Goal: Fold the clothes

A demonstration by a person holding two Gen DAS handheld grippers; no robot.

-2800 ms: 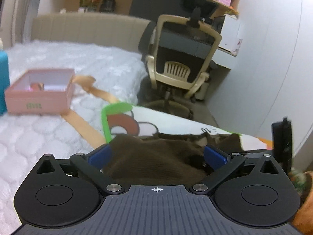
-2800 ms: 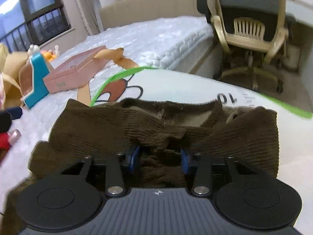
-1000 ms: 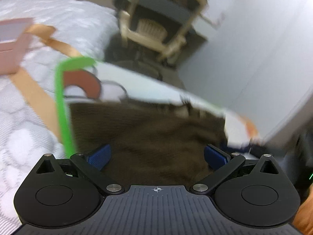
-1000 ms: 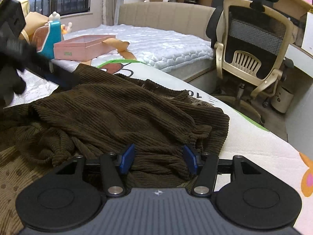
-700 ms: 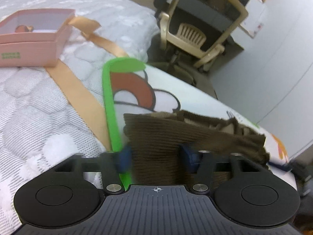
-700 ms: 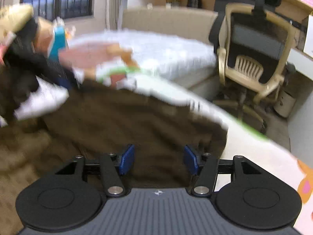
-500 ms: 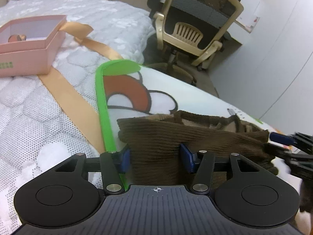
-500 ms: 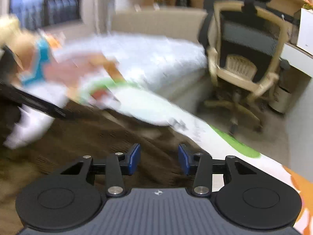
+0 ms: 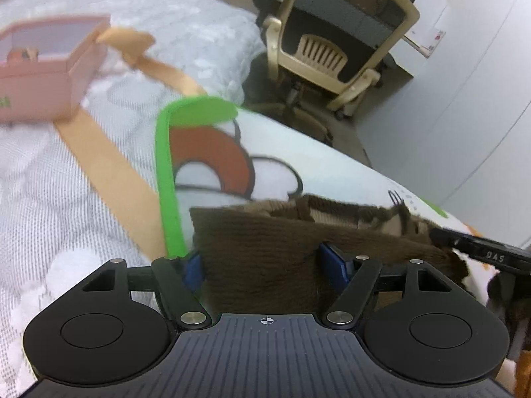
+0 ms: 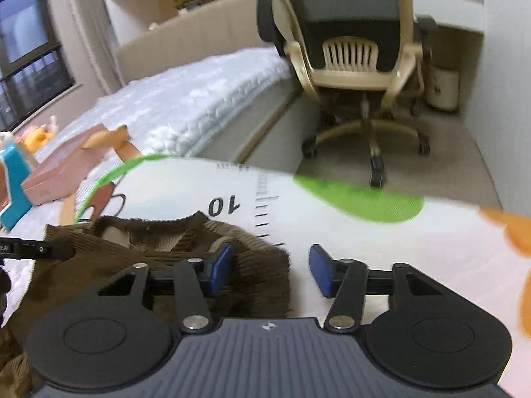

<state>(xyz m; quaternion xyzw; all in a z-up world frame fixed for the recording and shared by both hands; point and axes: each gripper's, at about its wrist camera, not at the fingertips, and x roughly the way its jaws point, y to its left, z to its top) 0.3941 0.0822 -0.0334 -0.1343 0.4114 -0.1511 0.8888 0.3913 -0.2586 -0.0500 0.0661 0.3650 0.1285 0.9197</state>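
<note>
Up close, the left gripper [image 9: 265, 262] has its blue pads spread wide, with a thick fold of the brown corduroy garment [image 9: 265, 248] lying between them; whether the pads press the cloth cannot be told, as the fabric fills the gap. The right gripper [image 10: 270, 270] stands parted as well: its left pad rests against the garment's edge while its right pad sits over bare mat, gripping nothing.

The garment lies on a white play mat [image 10: 332, 232] with a green border, a cartoon print and a printed ruler scale marked "10". Its long axis runs sideways across both views, from one gripper toward the other, and its open collar, showing a paler lining, faces away from the grippers toward the mat's far edge. A black finger of each gripper shows at the side of the other's view.

Beyond the garment, the mat is spread over a bed with a white quilted mattress [image 9: 199, 33]. To the garment's left sits a pink box [image 9: 49, 83] with a tan ribbon [image 9: 109, 172] trailing from it across the mattress, and farther left a teal object and soft toys. Past the mat's far edge stands a cream and black office chair [image 10: 355, 49] on a grey floor, with a beige headboard, a window and a shelf behind the bed.
</note>
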